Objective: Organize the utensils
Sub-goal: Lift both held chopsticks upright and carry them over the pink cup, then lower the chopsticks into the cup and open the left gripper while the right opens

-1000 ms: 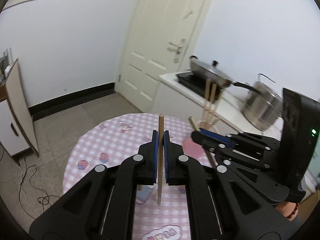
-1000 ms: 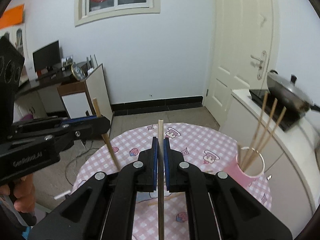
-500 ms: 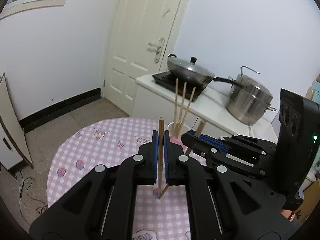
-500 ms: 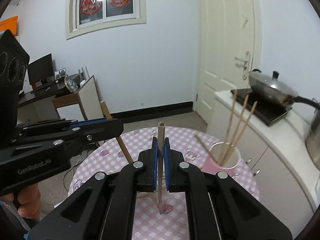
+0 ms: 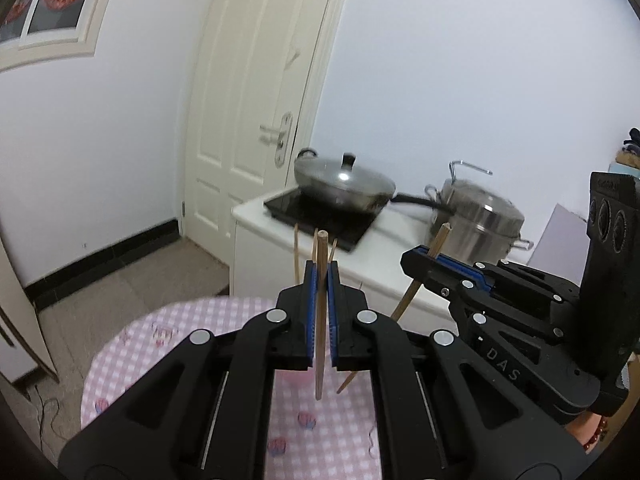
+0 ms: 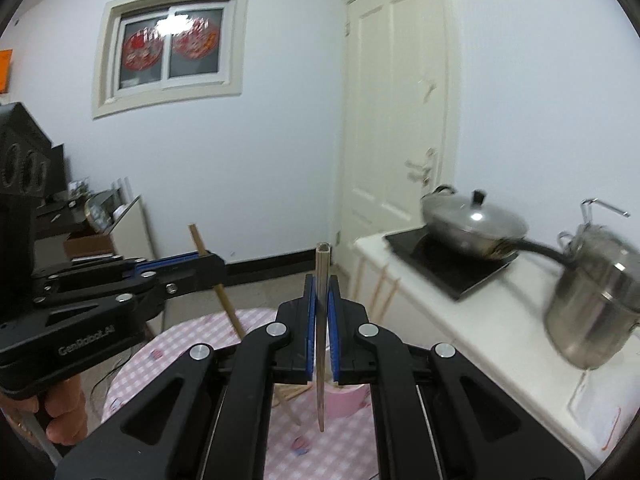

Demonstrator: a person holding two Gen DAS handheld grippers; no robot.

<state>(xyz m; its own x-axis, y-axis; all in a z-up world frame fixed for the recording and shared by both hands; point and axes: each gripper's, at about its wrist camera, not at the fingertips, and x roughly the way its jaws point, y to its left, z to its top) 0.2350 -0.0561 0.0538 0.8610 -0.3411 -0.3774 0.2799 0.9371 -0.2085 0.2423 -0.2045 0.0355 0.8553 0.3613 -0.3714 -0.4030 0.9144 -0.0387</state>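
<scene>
Left gripper [image 5: 320, 280], jaws clamped on a wooden chopstick [image 5: 319, 320] held upright, square top end poking above the blue pads, thin end hanging free over the table [image 5: 192, 320]. Right gripper [image 6: 321, 286], jaws likewise pinched shut on a second chopstick [image 6: 321, 340], also near vertical, tip hanging low in front of the pink cup [image 6: 344, 400]. Both grippers raised above the table, side by side: seen from the left wrist, the right one sits to the right with its stick tilted; seen from the right wrist, the left one sits to the left, a hand [image 6: 60, 420] wrapped around its handle.

Just beyond the jaws, a pink cup on the pink checked tablecloth [image 6: 160, 360], mostly hidden behind the black fingers, with three more chopsticks [image 6: 380, 292] standing in it and leaning apart. Another chopstick or two lying flat on the cloth beside the cup, partly hidden.

Farther off to the right, a white counter [image 6: 500, 320] bearing a black cooktop [image 6: 440, 256] with a lidded wok [image 6: 472, 220] on it, and a steel stockpot [image 6: 592, 300] nearer at the right. Behind the counter, a white door [image 6: 396, 120]. On the far left wall, a window [image 6: 172, 44] with red decorations; below it, cluttered furniture, blurred.
</scene>
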